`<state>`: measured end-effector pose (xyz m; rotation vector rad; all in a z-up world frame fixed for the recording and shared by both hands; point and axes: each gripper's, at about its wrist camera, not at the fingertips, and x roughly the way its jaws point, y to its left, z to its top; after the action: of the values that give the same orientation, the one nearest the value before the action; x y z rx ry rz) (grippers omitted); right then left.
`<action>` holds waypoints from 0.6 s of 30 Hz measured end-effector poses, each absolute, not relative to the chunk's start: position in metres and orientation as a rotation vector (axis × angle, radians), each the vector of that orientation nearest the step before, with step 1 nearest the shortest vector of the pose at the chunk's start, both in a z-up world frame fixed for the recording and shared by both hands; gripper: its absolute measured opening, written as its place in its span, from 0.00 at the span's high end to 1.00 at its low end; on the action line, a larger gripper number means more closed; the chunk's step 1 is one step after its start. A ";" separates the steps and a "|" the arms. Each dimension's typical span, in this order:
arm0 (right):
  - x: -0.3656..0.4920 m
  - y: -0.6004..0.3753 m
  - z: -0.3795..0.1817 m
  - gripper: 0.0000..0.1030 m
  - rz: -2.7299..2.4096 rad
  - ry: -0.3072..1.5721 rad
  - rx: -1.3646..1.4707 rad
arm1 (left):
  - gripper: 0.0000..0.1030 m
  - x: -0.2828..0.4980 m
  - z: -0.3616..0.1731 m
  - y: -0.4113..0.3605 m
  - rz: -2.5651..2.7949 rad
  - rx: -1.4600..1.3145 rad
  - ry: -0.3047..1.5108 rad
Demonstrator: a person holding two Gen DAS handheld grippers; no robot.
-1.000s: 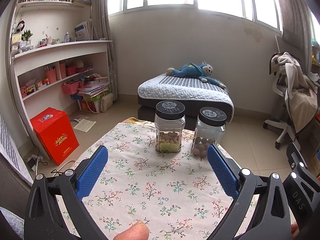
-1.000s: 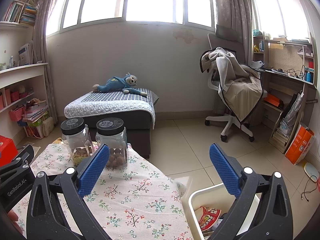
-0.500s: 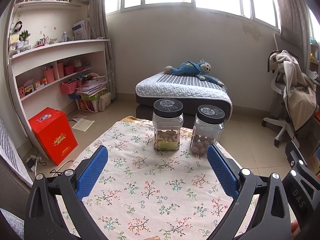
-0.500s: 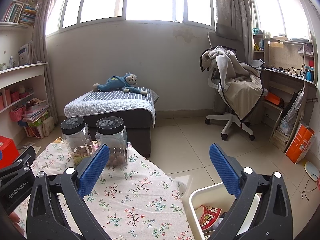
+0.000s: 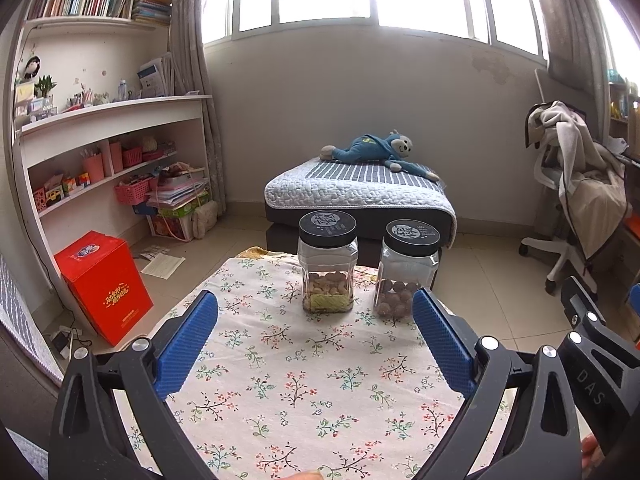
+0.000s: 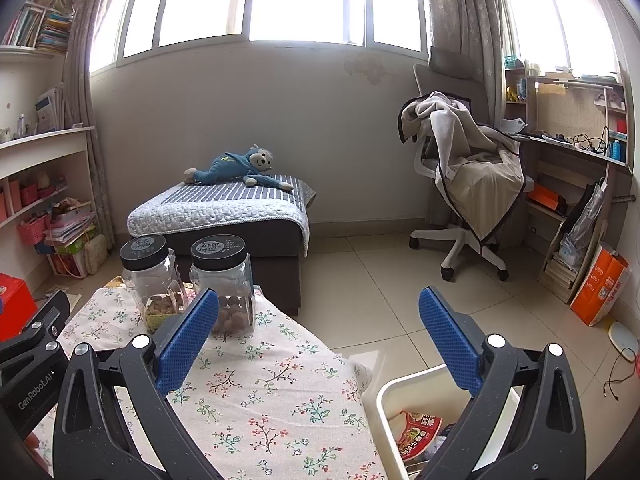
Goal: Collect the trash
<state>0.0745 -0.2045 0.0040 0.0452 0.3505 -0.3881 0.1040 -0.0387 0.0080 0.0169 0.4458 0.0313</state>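
Trash [image 6: 418, 434]: red printed wrapper in bin [image 6: 384, 396]

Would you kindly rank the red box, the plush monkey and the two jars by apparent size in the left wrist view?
1. Red box, largest.
2. Plush monkey, though it lies much farther off, so this rank is unsure.
3. Left jar and right jar: they look alike, so I won't rank them.

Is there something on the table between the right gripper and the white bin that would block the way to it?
Nothing visible does. The right gripper is open and empty, and the white bin stands just past the table edge below it. The two jars are farther back on the left.
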 end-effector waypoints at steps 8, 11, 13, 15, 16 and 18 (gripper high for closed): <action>0.073 -0.204 0.003 0.07 -0.390 0.347 0.045 | 0.06 0.105 0.009 -0.038 0.048 0.011 0.455; 0.073 -0.204 0.003 0.07 -0.391 0.346 0.043 | 0.06 0.106 0.009 -0.037 0.049 0.005 0.461; 0.073 -0.204 0.003 0.07 -0.390 0.348 0.044 | 0.06 0.107 0.009 -0.037 0.048 0.003 0.465; 0.074 -0.204 0.003 0.07 -0.390 0.348 0.043 | 0.06 0.107 0.008 -0.036 0.048 -0.001 0.468; 0.074 -0.204 0.003 0.07 -0.390 0.349 0.043 | 0.06 0.107 0.009 -0.036 0.049 -0.002 0.469; 0.074 -0.203 0.004 0.07 -0.390 0.348 0.044 | 0.06 0.107 0.009 -0.036 0.047 -0.001 0.472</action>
<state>0.0737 -0.2034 0.0036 0.0439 0.3483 -0.3900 0.1072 -0.0365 0.0085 -0.0011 0.4715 0.0467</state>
